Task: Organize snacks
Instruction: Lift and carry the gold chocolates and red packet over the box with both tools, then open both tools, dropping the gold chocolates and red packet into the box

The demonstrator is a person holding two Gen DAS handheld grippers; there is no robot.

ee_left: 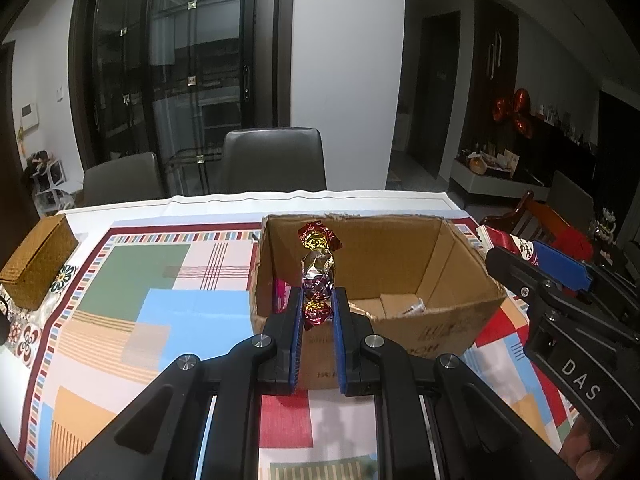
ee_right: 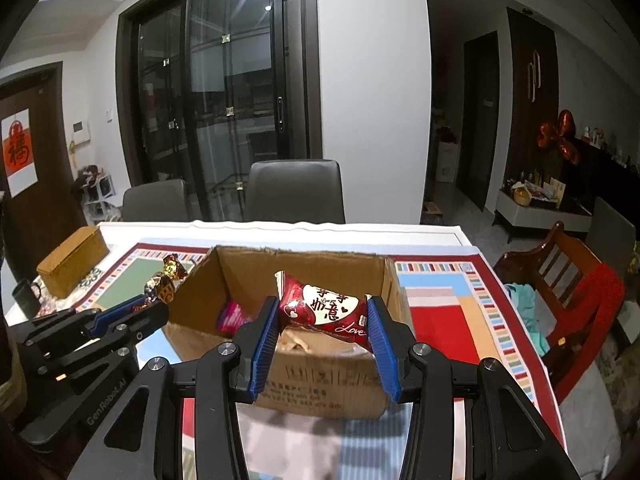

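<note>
Our left gripper (ee_left: 317, 312) pinches a foil-wrapped candy (ee_left: 318, 272) by its lower twist, so the sweet stands upright in front of the open cardboard box (ee_left: 460, 304). Our right gripper (ee_right: 322, 316) clamps a red heart-printed snack packet (ee_right: 326, 308) crosswise above the same box, which sits on the patterned tablecloth (ee_left: 132, 300). A pink packet (ee_right: 232, 314) lies inside the box.

Both wrist views — close, angled down — share the box (ee_left: 372, 264) (open).
</note>
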